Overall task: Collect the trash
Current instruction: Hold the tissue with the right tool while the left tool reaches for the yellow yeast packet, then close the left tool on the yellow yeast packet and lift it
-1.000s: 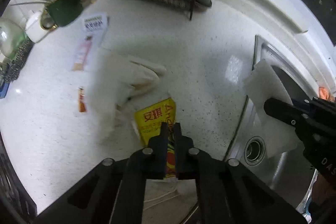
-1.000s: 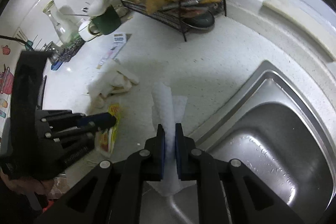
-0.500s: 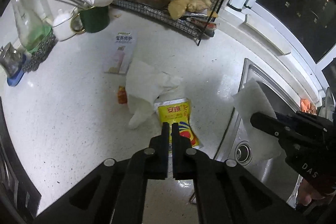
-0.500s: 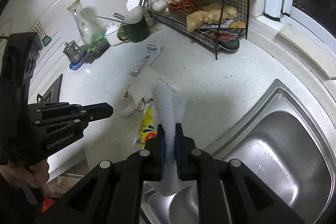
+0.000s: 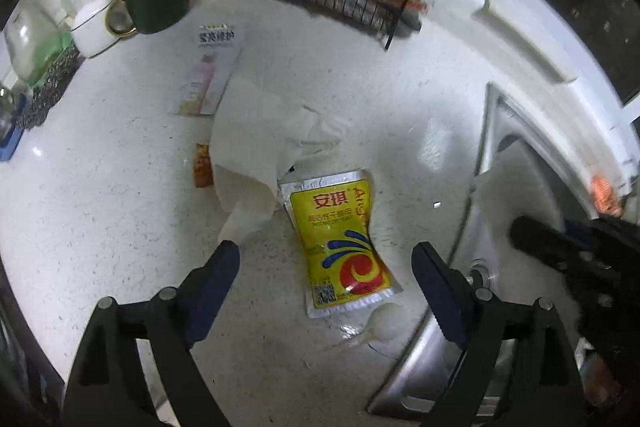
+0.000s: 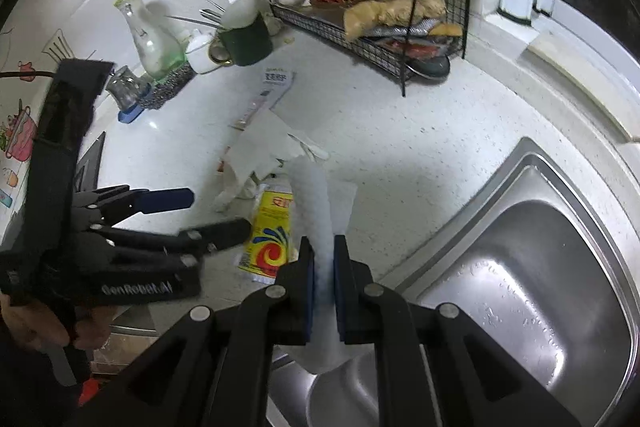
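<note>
A yellow yeast packet (image 5: 336, 227) lies flat on the white counter. My left gripper (image 5: 326, 249) hovers over it with its jaws opening wide. The packet shows between the fingers and neither pad touches it. Just behind it sit a crumpled paper towel (image 5: 256, 143), a small red sachet (image 5: 202, 167) and a flat printed package (image 5: 212, 71). My right gripper (image 6: 323, 247) is shut on a white paper towel (image 6: 312, 195) at the sink's edge. The right wrist view also shows the left gripper (image 6: 216, 211) beside the packet (image 6: 270, 227).
A steel sink (image 6: 540, 267) fills the right side. A black wire rack (image 6: 380, 27) with food stands at the back. A green mug (image 6: 246, 43) with utensils and a glass carafe (image 6: 148, 31) are at the back left. A white scrap (image 5: 384, 319) lies by the sink rim.
The left gripper's jaws went from shut to wide apart, and the whole yellow packet now shows between them. The right gripper still grips the white towel.
</note>
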Demonstrator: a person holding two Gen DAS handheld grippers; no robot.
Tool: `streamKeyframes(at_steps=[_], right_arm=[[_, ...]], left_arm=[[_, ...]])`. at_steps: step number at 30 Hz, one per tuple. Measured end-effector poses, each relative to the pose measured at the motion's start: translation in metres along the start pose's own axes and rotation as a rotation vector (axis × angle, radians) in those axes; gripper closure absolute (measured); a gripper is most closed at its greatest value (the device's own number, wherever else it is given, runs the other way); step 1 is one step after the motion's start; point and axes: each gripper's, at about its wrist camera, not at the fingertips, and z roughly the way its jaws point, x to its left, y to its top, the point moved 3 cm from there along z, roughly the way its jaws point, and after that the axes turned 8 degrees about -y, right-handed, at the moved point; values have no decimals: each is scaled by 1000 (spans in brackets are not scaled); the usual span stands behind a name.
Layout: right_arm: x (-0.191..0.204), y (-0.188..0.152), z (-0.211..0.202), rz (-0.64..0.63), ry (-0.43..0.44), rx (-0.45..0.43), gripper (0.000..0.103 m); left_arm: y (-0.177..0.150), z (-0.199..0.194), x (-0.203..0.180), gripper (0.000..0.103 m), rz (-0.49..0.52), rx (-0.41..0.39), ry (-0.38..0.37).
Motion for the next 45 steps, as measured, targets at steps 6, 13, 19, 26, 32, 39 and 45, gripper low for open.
streamKeyframes(at_steps=[6,13,19,26,32,39,45], right_arm=[[-15,1,9,19,-18,21,95],[-26,-3,26,23,-10,62,95],[-27,-4,33,38,8,79,95],[-19,-3,34,40,28,84,95],[-6,2,20,17,20,56,95],[24,6,-12,-19,30,0,95],[59,5,-41,-62,44,-48,95]], left_arm=[[5,33,3,16,-12,53,28],[3,57,8,16,-32,93,49],[13,58,3,52,-6,75,100],[7,49,-1,66,22,69,29],[2,10,-3,67,44,-4,15],[-12,-56,2,67,57,-93,36],[-36,-107,13,67,61,-148,31]])
